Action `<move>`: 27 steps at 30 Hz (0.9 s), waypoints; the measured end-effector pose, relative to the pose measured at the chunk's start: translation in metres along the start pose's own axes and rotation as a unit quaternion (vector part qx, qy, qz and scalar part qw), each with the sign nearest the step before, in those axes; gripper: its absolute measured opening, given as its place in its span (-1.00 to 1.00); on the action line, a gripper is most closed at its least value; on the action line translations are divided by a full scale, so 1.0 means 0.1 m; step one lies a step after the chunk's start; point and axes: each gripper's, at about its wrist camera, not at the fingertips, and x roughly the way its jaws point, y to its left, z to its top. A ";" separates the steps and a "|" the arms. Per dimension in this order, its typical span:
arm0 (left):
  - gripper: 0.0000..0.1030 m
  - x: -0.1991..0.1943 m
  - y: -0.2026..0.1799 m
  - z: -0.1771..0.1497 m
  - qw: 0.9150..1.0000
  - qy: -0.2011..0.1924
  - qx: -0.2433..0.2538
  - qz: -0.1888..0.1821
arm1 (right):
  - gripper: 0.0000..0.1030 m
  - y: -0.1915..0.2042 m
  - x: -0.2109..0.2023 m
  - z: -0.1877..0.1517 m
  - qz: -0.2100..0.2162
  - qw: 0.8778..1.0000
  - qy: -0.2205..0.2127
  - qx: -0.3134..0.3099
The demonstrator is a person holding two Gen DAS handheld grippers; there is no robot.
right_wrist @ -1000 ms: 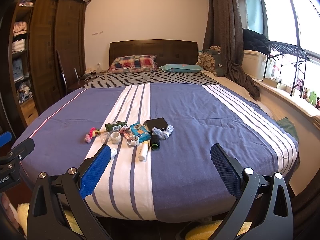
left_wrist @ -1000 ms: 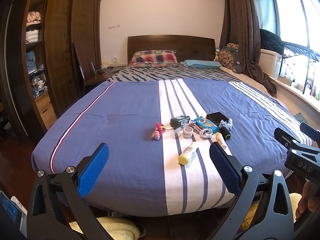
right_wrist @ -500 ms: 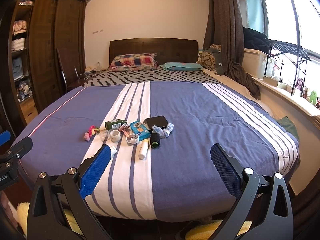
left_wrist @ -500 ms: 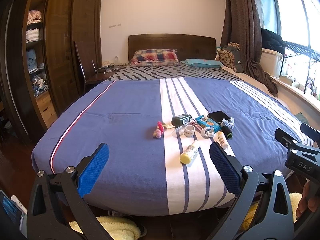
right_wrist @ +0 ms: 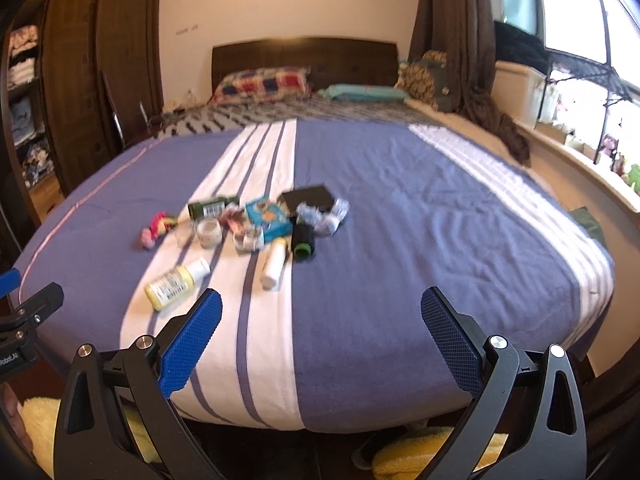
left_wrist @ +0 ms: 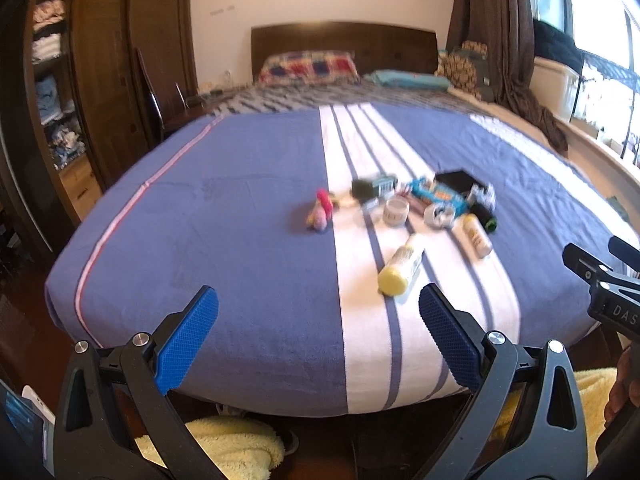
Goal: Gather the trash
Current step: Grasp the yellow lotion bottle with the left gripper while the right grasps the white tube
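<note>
A bed [left_wrist: 248,240] with a blue cover, white-striped, carries a loose cluster near its middle. On the white band lie a yellow bottle [left_wrist: 401,266], a white tube [left_wrist: 476,237], a small cup [left_wrist: 395,211] and a tape roll [left_wrist: 439,215]. Behind them: a green box [left_wrist: 374,187], a blue packet [left_wrist: 438,195], a black box [left_wrist: 456,180] and a black roll [left_wrist: 486,217] (all blurred). A pink toy [left_wrist: 320,212] lies apart, left of them. Pillows [right_wrist: 262,84] sit at the headboard.

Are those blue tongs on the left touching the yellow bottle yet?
Apart. The left wrist view shows bedspread between the left tongs and the yellow bottle.
</note>
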 end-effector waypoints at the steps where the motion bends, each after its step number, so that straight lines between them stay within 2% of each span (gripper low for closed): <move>1: 0.85 0.06 0.00 -0.01 1.000 0.005 0.002 -0.001 | 0.94 0.02 0.08 -0.01 0.000 1.000 0.006 -0.002; 7: 0.85 0.54 -0.09 -0.06 0.998 0.041 0.024 -0.029 | 0.94 0.03 0.53 -0.02 0.018 0.999 0.034 0.010; 12: 0.73 0.81 -0.29 -0.09 0.995 0.059 0.044 -0.061 | 0.91 0.07 0.80 0.05 0.056 0.997 0.049 0.021; 15: 0.57 0.94 -0.41 -0.09 0.994 0.067 0.052 -0.072 | 0.56 0.16 0.96 0.10 0.064 0.996 0.062 0.013; 17: 0.53 1.02 -0.46 -0.07 0.993 0.070 0.051 -0.086 | 0.41 0.21 1.09 0.13 0.068 0.995 0.074 0.007; 22: 0.25 1.19 -0.53 0.01 0.991 0.076 0.054 -0.099 | -0.12 0.30 1.35 0.17 0.067 0.993 0.094 -0.003; 27: -0.07 1.35 -0.60 0.06 0.988 0.081 0.066 -0.111 | -0.32 0.29 1.42 0.21 0.064 0.994 0.092 -0.007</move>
